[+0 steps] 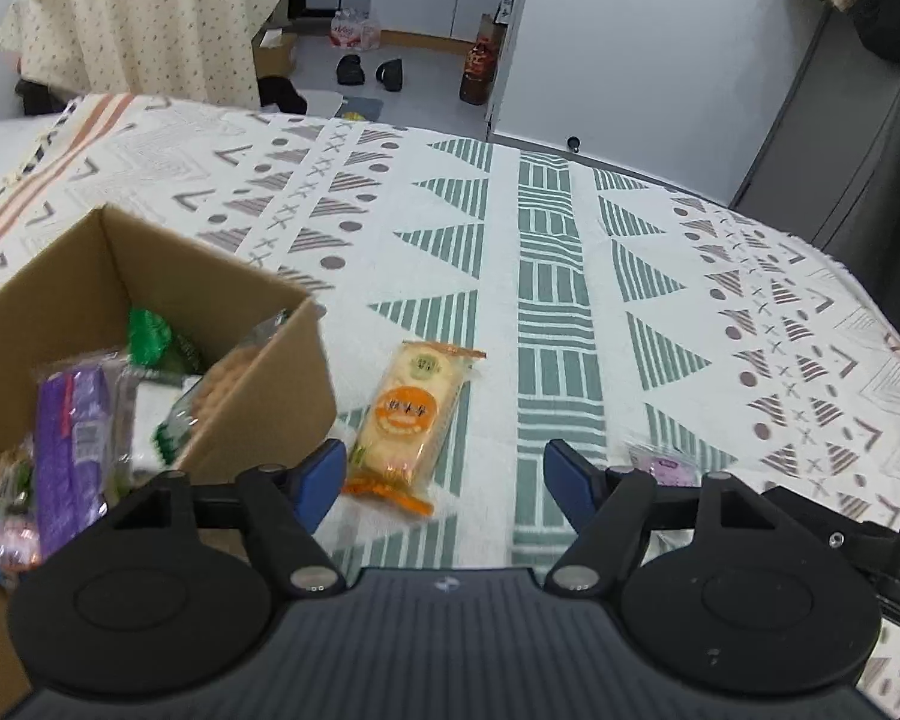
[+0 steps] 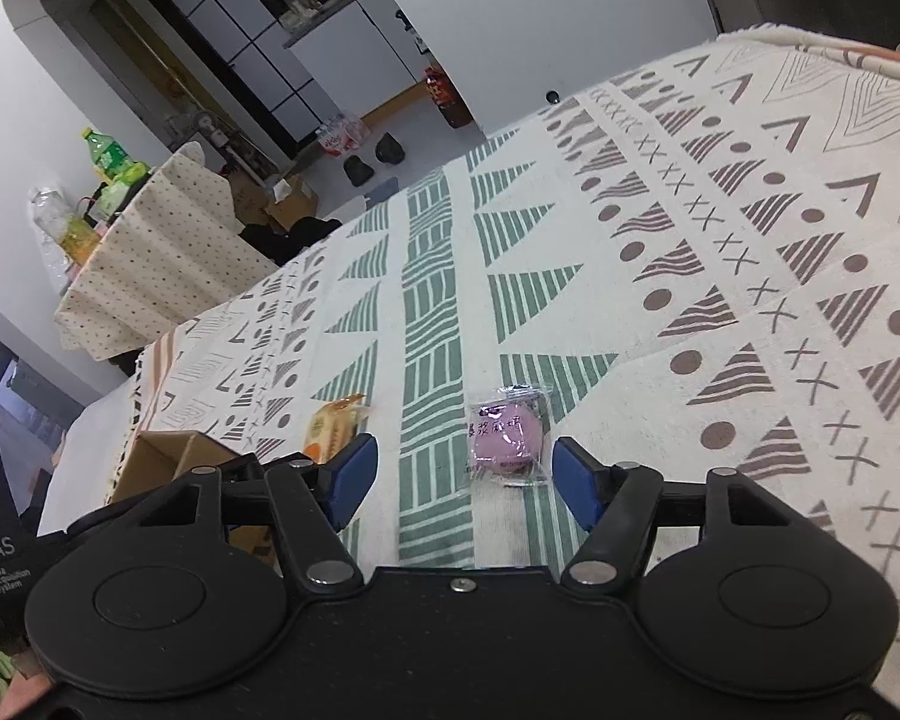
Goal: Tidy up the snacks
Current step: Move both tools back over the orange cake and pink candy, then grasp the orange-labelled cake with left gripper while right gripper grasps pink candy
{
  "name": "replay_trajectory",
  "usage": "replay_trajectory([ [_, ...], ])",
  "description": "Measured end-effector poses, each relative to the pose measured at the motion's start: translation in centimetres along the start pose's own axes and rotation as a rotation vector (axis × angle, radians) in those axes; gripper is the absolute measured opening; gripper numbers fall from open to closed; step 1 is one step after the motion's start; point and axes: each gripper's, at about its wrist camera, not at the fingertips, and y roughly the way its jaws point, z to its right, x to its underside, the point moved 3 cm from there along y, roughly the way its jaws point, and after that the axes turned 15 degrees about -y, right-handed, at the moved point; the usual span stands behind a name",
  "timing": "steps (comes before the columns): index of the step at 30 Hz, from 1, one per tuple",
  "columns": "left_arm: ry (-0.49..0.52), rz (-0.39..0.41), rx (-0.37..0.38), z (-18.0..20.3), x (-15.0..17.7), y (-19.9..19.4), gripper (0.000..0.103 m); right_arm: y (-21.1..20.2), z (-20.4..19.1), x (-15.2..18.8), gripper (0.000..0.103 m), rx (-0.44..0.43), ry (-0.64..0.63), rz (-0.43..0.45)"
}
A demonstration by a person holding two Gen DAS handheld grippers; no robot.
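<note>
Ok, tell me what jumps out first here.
The bold patterned tablecloth fills both views. At its left stands an open cardboard box crammed with snack packets, an orange cracker packet lying just beside it. A pink wrapped sweet lies between the open fingers of the right hand-held gripper.

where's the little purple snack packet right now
The purple snack packet lies on the patterned tablecloth, just ahead of the open right gripper. The left wrist view shows it right of the orange cracker packet.

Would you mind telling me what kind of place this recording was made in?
Probably a lived-in home: a patterned tablecloth, shoes on the floor, and bottles on a second covered table.
</note>
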Motion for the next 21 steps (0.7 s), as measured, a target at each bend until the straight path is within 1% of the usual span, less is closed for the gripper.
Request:
replay_trajectory([
  [4,0.003,0.019,-0.021,0.5,0.0,1.5,0.072,1.4,0.2,0.1,0.064,0.004,0.003,-0.02],
  [8,-0.004,0.034,-0.062,0.4,-0.4,3.1,0.072,2.4,0.3,0.1,0.063,0.005,0.009,-0.035],
  [11,0.007,0.043,-0.072,0.3,-0.6,4.1,0.072,3.2,0.4,0.2,0.063,0.008,0.009,-0.041],
  [19,0.008,-0.01,-0.076,-0.1,-0.4,6.5,0.072,5.3,0.2,0.3,0.063,0.046,-0.012,-0.047],
  [21,0.0,-0.03,-0.084,-0.5,-0.2,7.2,0.068,5.9,0.3,0.4,0.063,0.061,-0.018,-0.044],
])
